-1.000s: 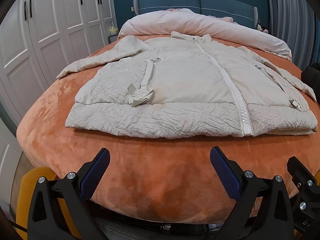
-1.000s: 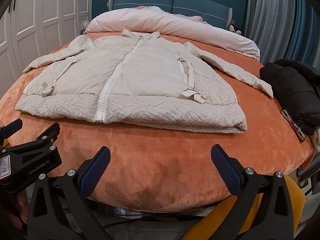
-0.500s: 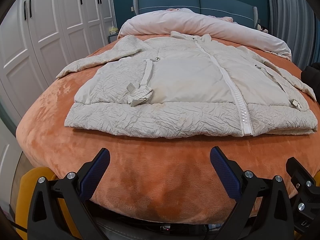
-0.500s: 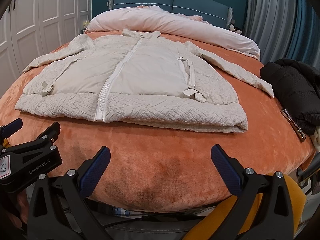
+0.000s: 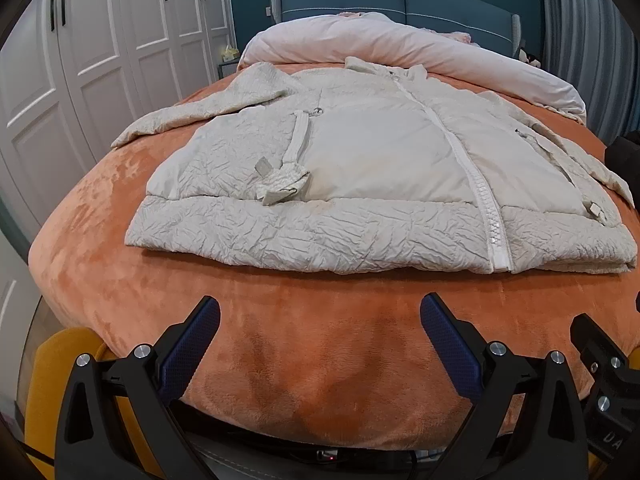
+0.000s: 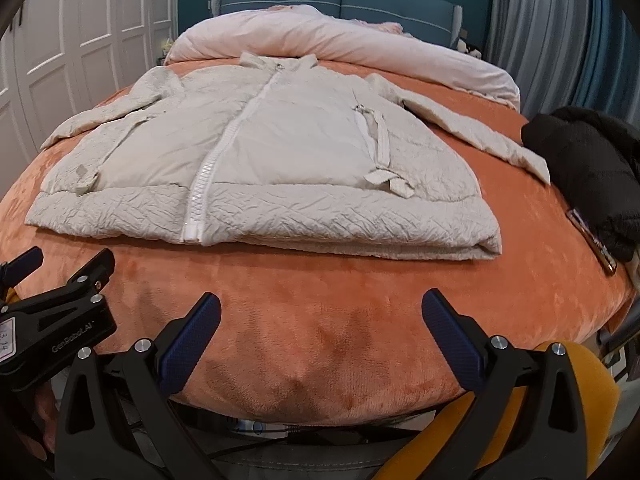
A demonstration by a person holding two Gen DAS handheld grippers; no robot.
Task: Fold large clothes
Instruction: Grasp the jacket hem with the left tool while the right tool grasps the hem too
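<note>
Jacket [image 5: 360, 168] lay flat, zipped, on the orange bed [image 5: 320, 340], hem nearest and collar far, straight ahead of both tools; left tool [image 5: 320, 332] and right tool [image 6: 320, 328] gaped wide, empty, short of the hem.

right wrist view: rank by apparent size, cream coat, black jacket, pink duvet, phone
1. cream coat, clearly largest.
2. pink duvet and black jacket: not ranked; the duvet lies farther off and the jacket is cut by the frame edge.
3. phone, smallest.
</note>
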